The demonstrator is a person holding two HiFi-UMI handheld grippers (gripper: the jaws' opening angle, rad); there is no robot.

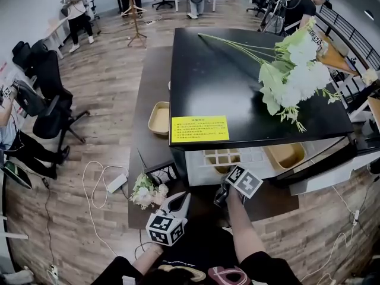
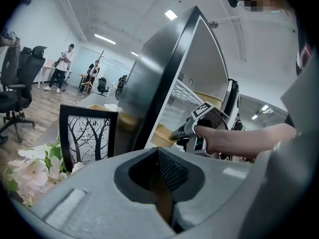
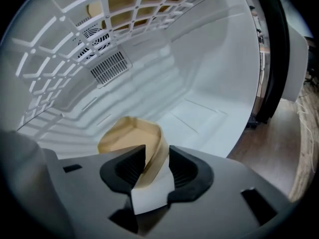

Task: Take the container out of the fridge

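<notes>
Wood floor surrounded the fridge, flowers on its top. Inside, my right gripper had its jaws clamped on the container wall; my left gripper had its jaws closed, empty. The container base was hidden.

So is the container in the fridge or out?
In. The container is within the white walls of the fridge, below the wire shelf, its rim between the jaws of the right gripper.
</notes>
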